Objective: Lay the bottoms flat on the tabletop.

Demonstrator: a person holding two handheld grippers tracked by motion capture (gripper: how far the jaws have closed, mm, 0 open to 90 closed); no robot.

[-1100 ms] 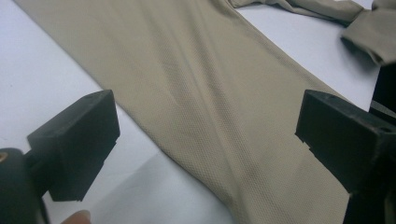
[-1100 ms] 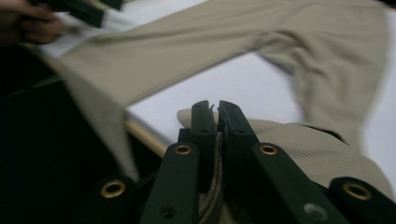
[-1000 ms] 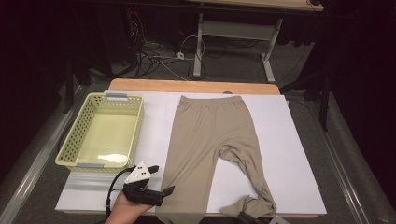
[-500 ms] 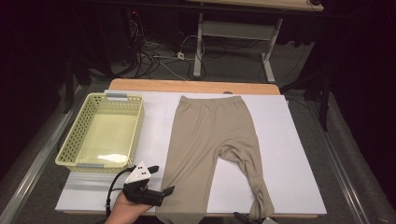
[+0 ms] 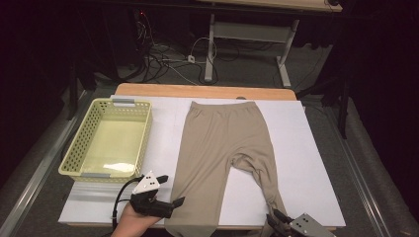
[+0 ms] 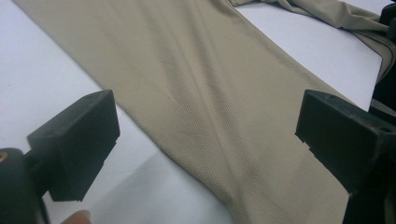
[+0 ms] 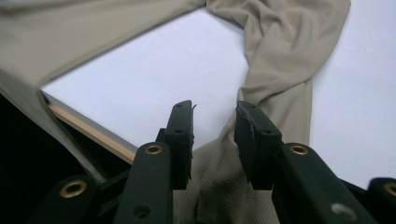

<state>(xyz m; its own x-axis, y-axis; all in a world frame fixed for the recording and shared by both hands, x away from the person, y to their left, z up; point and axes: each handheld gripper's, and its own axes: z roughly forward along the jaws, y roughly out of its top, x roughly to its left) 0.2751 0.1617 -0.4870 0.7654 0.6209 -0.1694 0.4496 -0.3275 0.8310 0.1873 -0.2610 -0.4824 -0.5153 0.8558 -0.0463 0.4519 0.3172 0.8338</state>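
I see the beige leggings (image 5: 225,148) lying flat on the white board (image 5: 316,163), just beside the yellow basket (image 5: 111,140), waistband at the far edge. My left gripper (image 5: 170,203) hovers beside the straight leg, jaws spread wide, nothing between them. My right gripper (image 7: 214,126) has just been opening; its jaws stand apart with the twisted leg's cuff between them, unpinched.

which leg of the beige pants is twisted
The leg by the right gripper: that narrow twisted leg of the beige stretch-fabric pants bunches up, while the left-side leg lies flat and wide.
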